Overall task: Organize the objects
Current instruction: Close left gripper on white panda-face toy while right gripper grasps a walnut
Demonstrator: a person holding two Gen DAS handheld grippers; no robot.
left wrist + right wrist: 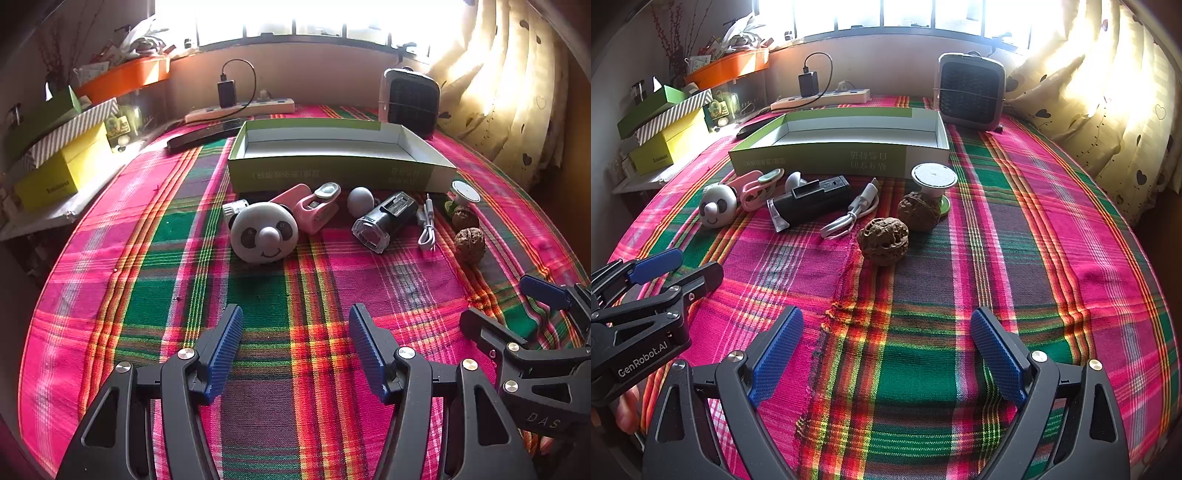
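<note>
An open green cardboard box [332, 173] [831, 158] stands on the plaid tablecloth. In front of it lie a panda toy [264, 232] [718, 208], a pink clip [314, 206] [757, 188], a grey ball [360, 201], a black device [384, 221] [812, 203], a white cable [428, 225] [853, 214], two walnuts [470, 244] [884, 240] [919, 210] and a white-topped spool [463, 192] [932, 179]. My left gripper [295, 317] is open and empty, short of the panda toy. My right gripper [886, 319] is open and empty, short of the nearer walnut.
A small heater [410, 99] [969, 92] and a power strip [240, 109] [820, 99] stand behind the box. Stacked boxes [59, 155] [665, 133] and an orange tray [125, 77] sit on the left. A curtain [1108, 110] hangs at the right.
</note>
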